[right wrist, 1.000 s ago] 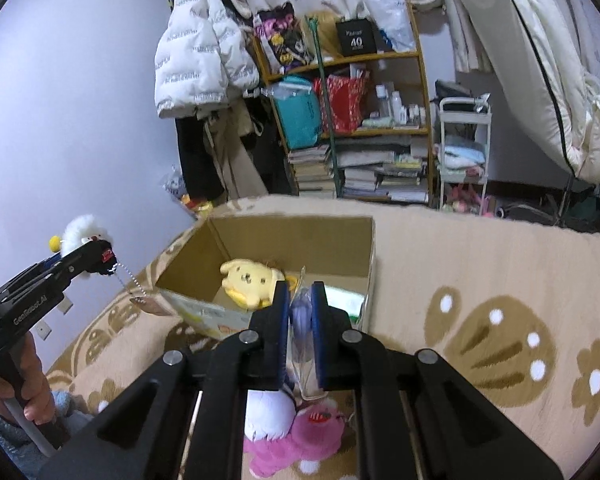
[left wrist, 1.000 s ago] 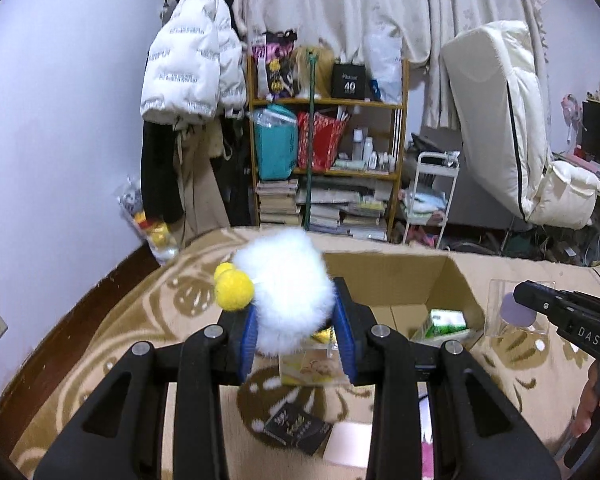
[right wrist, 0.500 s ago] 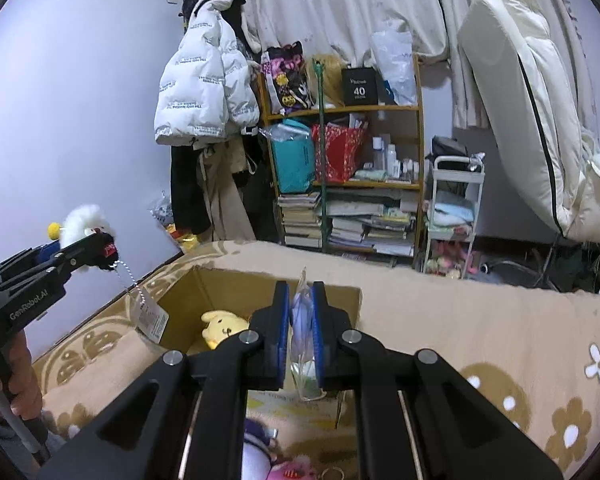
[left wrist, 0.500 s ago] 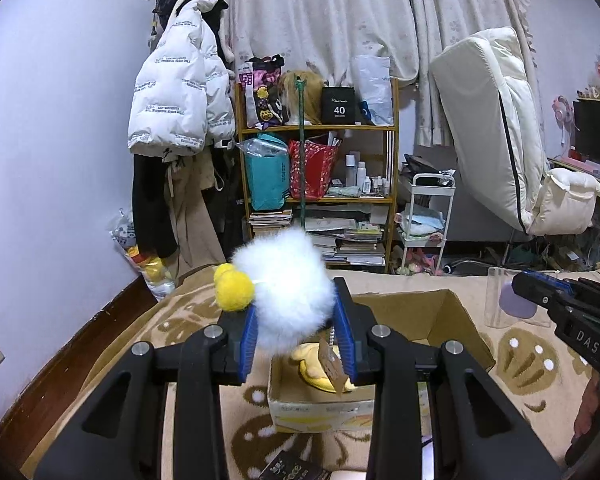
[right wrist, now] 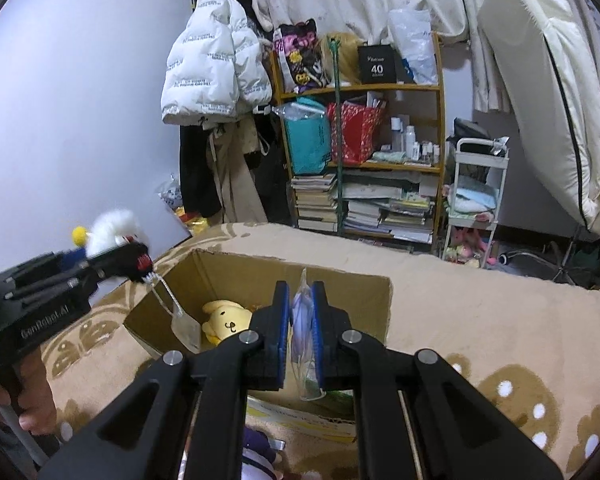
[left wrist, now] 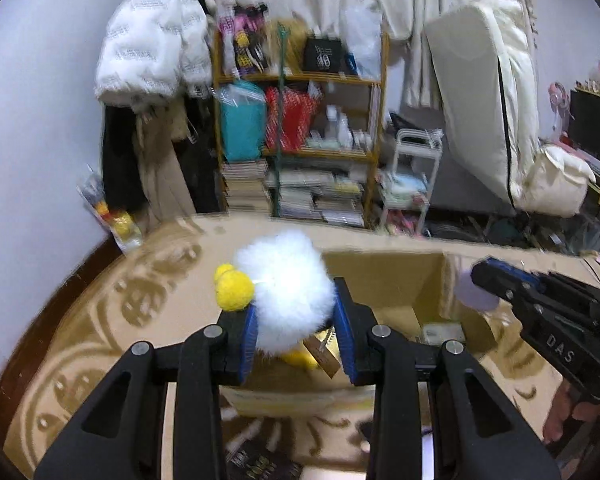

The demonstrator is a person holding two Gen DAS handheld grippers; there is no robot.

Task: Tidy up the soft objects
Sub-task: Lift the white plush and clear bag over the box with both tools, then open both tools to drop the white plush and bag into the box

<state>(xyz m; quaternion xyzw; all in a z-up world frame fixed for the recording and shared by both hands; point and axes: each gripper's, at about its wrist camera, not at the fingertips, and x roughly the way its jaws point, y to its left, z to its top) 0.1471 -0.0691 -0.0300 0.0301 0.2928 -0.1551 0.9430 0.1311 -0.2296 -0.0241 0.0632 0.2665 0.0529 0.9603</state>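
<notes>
My left gripper [left wrist: 296, 320] is shut on a white fluffy plush with yellow pom-poms [left wrist: 284, 276], held above the near edge of an open cardboard box [left wrist: 384, 276]; its paper tag [right wrist: 186, 326] dangles on a string. The plush also shows in the right wrist view [right wrist: 108, 230]. My right gripper [right wrist: 302, 320] is shut on a clear plastic packet [right wrist: 304, 336] over the box [right wrist: 284, 280]. A yellow dog plush [right wrist: 226, 320] lies inside the box.
The box sits on a beige patterned carpet [right wrist: 480, 332]. A purple and white plush [right wrist: 260, 450] lies on the carpet below my right gripper. A cluttered bookshelf [right wrist: 364, 160], a hanging white jacket [right wrist: 212, 76] and a white trolley [right wrist: 478, 196] stand behind.
Both views tilted down again after rising. The left gripper with the white plush moved over the box's near edge; its tag now hangs into the box.
</notes>
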